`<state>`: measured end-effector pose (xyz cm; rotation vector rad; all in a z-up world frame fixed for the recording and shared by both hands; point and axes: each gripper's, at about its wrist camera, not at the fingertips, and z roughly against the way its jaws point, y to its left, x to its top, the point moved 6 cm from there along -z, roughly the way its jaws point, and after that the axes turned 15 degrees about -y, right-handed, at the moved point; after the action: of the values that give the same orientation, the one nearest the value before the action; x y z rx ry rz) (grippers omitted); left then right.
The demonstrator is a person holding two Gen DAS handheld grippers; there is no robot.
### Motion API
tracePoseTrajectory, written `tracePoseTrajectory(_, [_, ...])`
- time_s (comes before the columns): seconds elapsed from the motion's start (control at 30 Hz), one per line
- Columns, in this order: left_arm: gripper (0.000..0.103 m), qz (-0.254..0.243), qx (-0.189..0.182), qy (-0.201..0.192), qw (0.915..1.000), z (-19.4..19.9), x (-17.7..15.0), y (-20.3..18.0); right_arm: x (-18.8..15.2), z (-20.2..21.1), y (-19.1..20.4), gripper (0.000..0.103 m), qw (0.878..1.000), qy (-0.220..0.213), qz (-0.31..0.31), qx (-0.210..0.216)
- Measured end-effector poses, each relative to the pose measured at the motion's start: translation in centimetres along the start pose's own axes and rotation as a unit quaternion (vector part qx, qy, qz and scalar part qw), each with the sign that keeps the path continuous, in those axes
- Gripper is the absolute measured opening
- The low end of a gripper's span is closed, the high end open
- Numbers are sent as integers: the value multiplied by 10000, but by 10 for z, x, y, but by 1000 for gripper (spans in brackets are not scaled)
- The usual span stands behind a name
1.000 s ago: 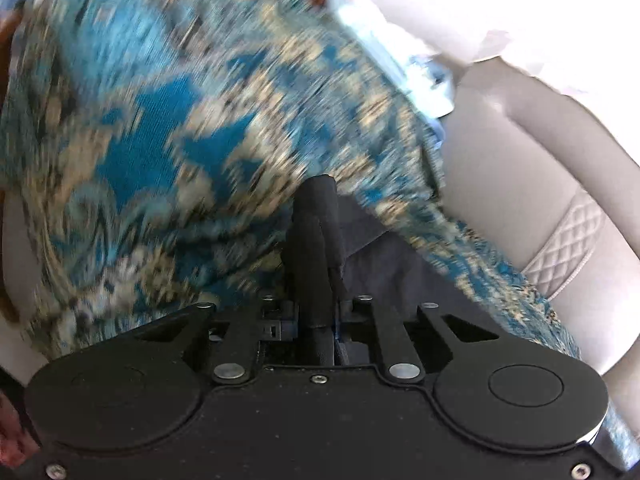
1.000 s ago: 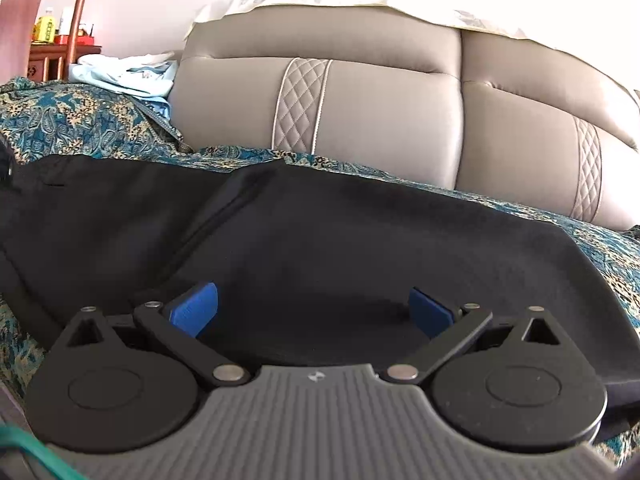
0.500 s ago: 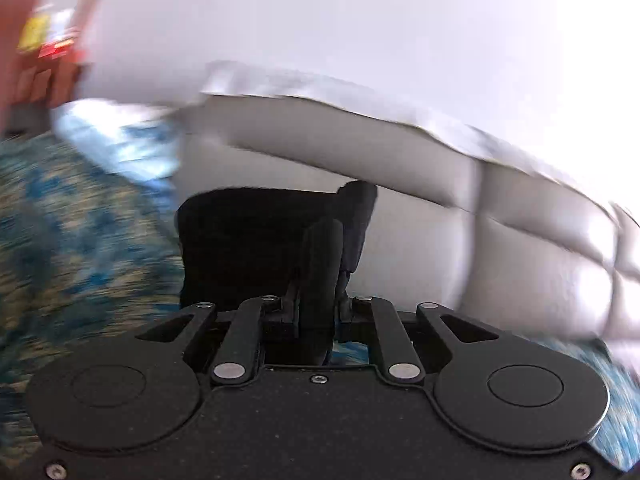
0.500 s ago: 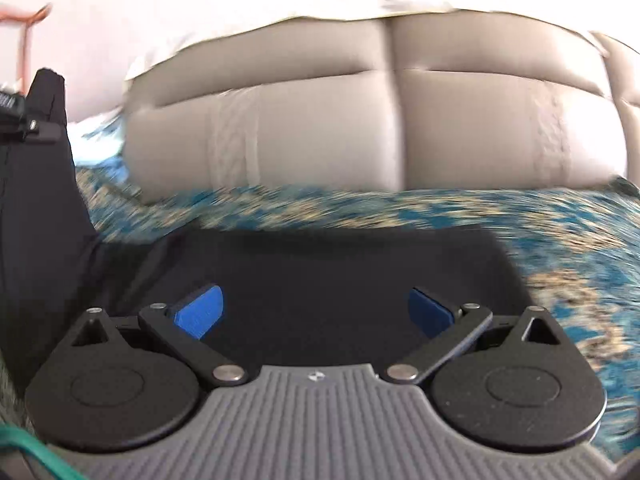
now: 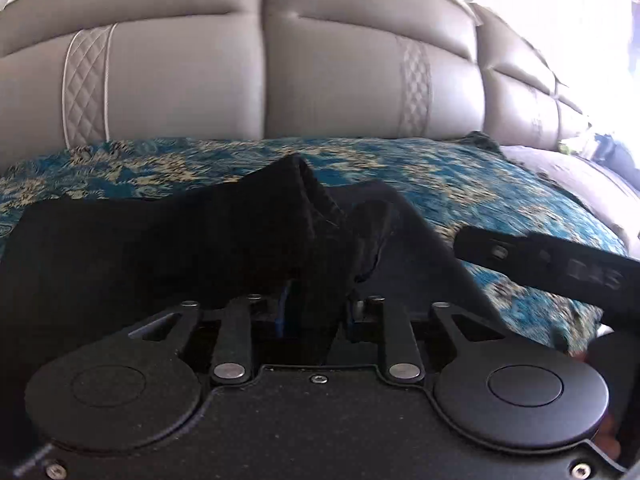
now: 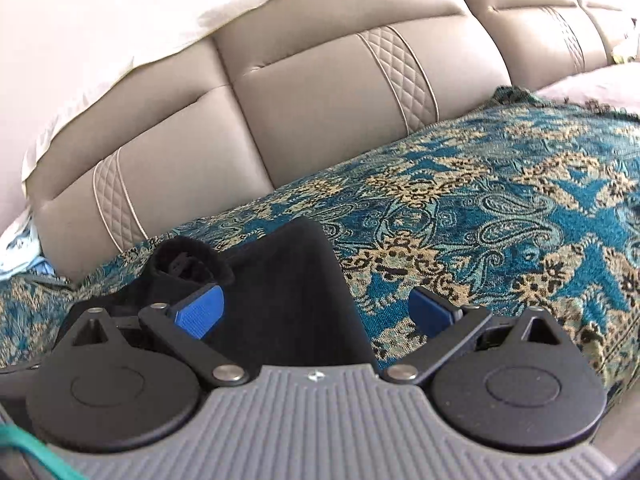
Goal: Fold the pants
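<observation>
Bright daylight, blown-out upper right, fisheye warp, slight edge blur.

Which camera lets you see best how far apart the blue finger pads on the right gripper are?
The right wrist view. Both blue pads of the right gripper show there, spread wide, with the black pants lying between them. The left wrist view shows only a blurred dark side piece of that gripper, no pads.

No legible text, label, brand or number is to be found in either view; faint blurred marks on the black bar cannot be read.
</observation>
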<state>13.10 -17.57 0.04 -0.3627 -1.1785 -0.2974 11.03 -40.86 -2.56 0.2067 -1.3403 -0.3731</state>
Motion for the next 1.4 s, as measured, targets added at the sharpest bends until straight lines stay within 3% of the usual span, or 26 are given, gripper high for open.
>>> tracePoseTrajectory(0.03, [36,40,-114,-25,9999,7,-1,-1,0,2,1,103,10000,-49,44,-8])
tracePoseTrajectory(0.17, [48,543,-560,-65,9969,42,3,9,0,9,0,103,9994,-285,-49,-177])
tracePoseTrajectory(0.3, [62,922,-612,-317,9933,75,11,34,-6,17,8,103,9988,-408,-174,-188])
tracePoseTrajectory(0.4, [63,981,-222,-466,9938,87,17,58,-16,22,18,103,9992,-357,-118,-135])
tracePoseTrajectory(0.57, [46,691,822,-321,9937,81,9,97,-33,32,41,103,9996,-139,93,234])
tracePoseTrajectory(0.63, [44,555,1091,-256,9922,79,2,108,-40,34,51,103,9990,-21,207,400])
tracePoseTrajectory(0.83, [43,360,1488,22,9882,65,-20,123,-57,19,75,103,9948,288,793,562])
tracePoseTrajectory(0.93, [43,225,1575,1,9873,60,-25,123,-63,4,79,100,9946,430,798,496])
tracePoseTrajectory(1.1, [44,76,1616,18,9868,56,-28,120,-69,-9,98,86,9891,298,1335,548])
tracePoseTrajectory(1.4, [45,124,1613,110,9868,56,-26,121,-62,-6,105,40,9887,71,1270,791])
